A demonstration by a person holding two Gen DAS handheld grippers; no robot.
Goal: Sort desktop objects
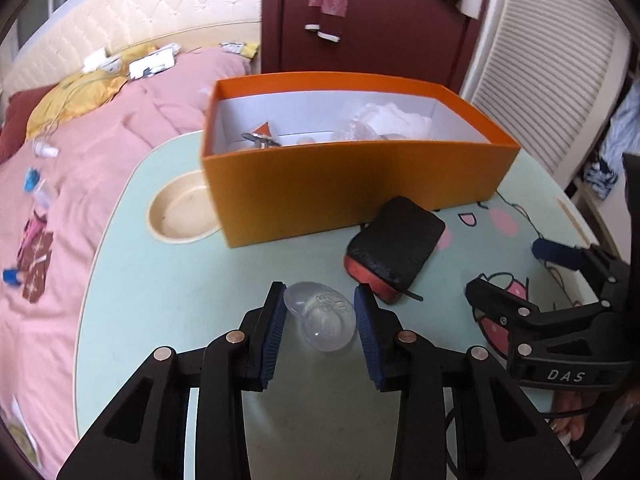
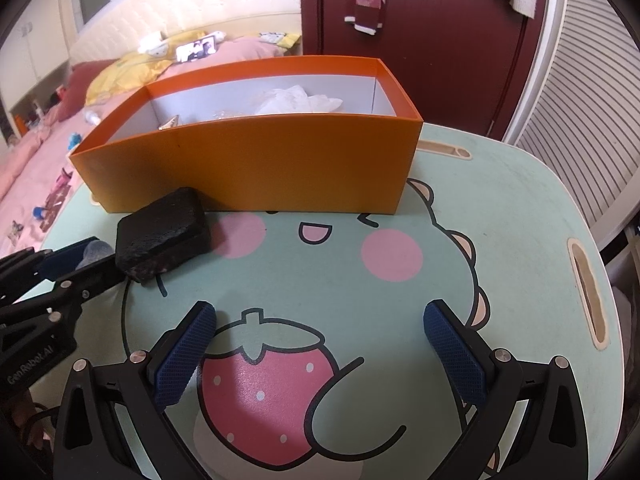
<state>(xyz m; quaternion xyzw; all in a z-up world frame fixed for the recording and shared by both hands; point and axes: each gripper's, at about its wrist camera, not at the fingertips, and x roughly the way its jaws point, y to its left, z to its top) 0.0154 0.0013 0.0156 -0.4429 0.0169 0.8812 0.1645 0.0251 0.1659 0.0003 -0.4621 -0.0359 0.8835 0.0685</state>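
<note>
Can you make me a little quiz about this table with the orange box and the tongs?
1. True or false: the clear plastic piece lies between the left tongs.
2. What lies beside the orange box? A) black eraser B) banana C) cup
3. Fill in: the right tongs hover over a drawn ____ on the table.

Key: 1 true; 2 A; 3 strawberry.

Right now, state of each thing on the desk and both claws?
Left claw: open, straddling the clear plastic piece, pads not clamped.
Right claw: open, empty, over the table print.
Clear plastic piece: lying on the table.
Orange box: lidless, already holds several items.
Black eraser: felt side up, beside the box.
</note>
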